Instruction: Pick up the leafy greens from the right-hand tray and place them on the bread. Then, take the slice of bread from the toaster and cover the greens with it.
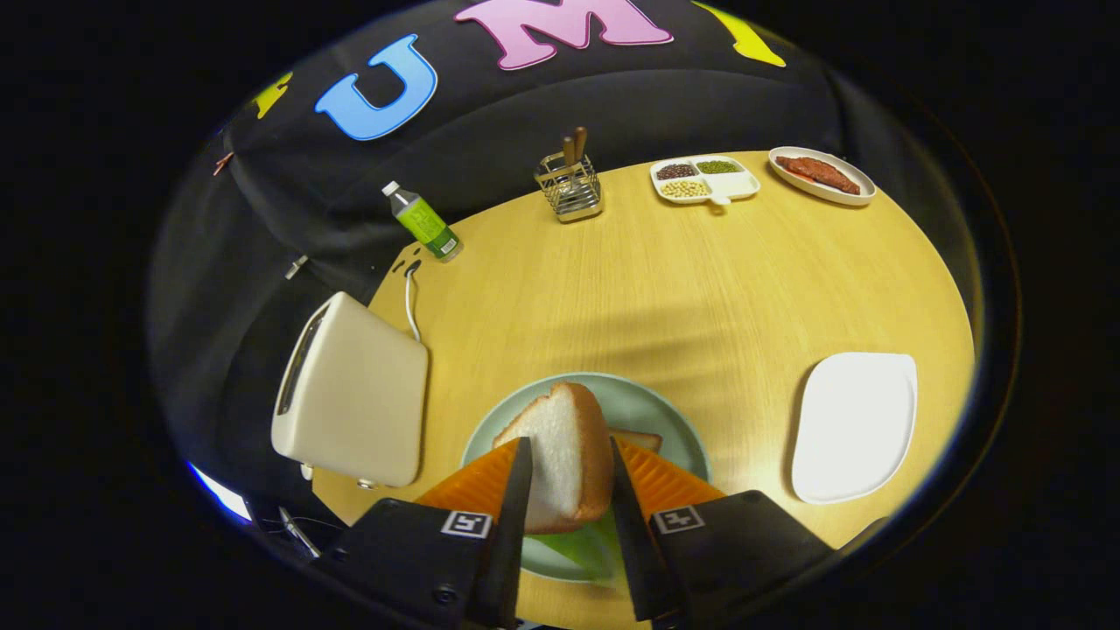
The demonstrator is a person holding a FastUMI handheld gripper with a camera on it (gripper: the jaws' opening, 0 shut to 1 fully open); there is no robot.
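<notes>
Gripper (567, 477) fingers are pinching the slice of bread (560, 455) on its two flat faces, holding it on edge just above the round green plate (674, 420). Leafy greens (582, 547) are already lying on that plate under the slice, with the corner of the bottom bread (643, 438) peeking out to the right. Judging from this, the covering step is under way. To do it well, the slice should be tipped flat and lowered squarely over the greens, edges lined up with the lower bread, before the fingers spread. Letting go while it is standing on edge risks it toppling off the plate. On the left the toaster (354, 394) is sitting with its slot unoccupied; the white tray (853, 429) on the right is bare.
</notes>
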